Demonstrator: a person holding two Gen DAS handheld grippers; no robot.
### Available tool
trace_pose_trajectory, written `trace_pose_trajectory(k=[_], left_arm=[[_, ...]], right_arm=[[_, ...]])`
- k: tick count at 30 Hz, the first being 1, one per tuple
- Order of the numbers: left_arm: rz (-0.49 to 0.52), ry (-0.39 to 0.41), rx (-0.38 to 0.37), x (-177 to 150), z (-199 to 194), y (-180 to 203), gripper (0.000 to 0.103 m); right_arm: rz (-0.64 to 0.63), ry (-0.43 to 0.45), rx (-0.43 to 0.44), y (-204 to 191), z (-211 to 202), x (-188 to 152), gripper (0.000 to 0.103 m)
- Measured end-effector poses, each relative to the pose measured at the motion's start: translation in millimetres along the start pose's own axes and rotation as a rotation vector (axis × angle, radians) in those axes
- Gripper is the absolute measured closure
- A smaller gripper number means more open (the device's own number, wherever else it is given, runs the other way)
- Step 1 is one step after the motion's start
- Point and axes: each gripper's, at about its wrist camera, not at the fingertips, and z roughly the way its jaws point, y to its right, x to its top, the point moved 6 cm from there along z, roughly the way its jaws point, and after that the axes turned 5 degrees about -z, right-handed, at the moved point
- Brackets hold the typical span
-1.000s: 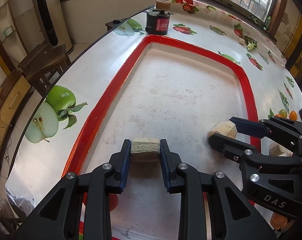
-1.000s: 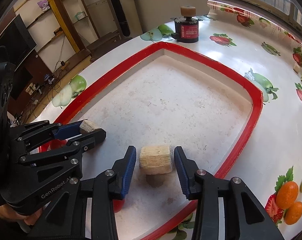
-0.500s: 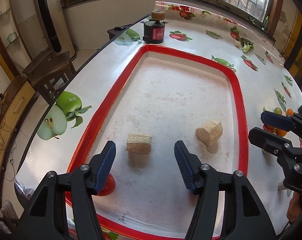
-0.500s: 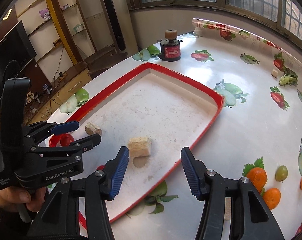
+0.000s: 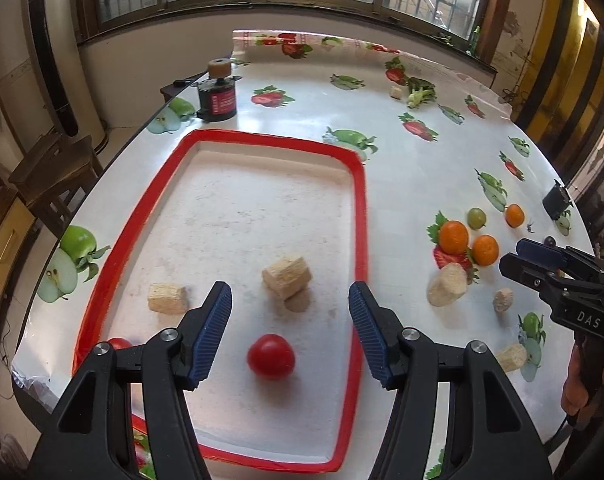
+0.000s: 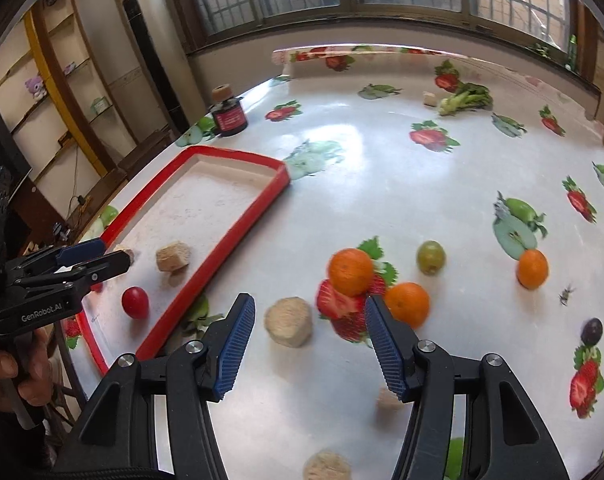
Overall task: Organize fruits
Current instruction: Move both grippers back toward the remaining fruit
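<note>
Oranges [image 6: 352, 271] lie beyond the released right tongs [image 6: 310, 346], a corn chunk [image 6: 288, 321] between; left tongs [image 5: 289, 330] (released too) overhang the tray [image 5: 360, 216].

You see a glossy fruit-printed tablecloth [image 6: 382, 184] that shines under the window. The red-rimmed tray [image 5: 361, 216] looks like smooth plastic with a matt, scuffed white floor. The beige cob pieces [image 5: 287, 277] look rough, the red tomato [image 5: 271, 356] smooth.

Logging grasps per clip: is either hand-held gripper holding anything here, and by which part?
Nothing is held. The left hand-held gripper and the right hand-held gripper are both open and empty.
</note>
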Motion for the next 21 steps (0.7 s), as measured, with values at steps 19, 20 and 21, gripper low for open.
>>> trace_pose_trajectory(k=[19, 20, 21], left_arm=[[0.157, -0.074, -0.124, -21, 18, 100, 0.043], [0.163, -0.08, -0.126, -21, 21, 104, 0.043], [0.166, -0.087, -0.127, -22, 25, 107, 0.043]], right_arm=[[0.165, 0.046, -0.085, 89, -42, -34, 0.043], [0.166, 0.047, -0.08, 90, -41, -34, 0.043], [0.164, 0.046, -0.075, 89, -39, -34, 0.043]])
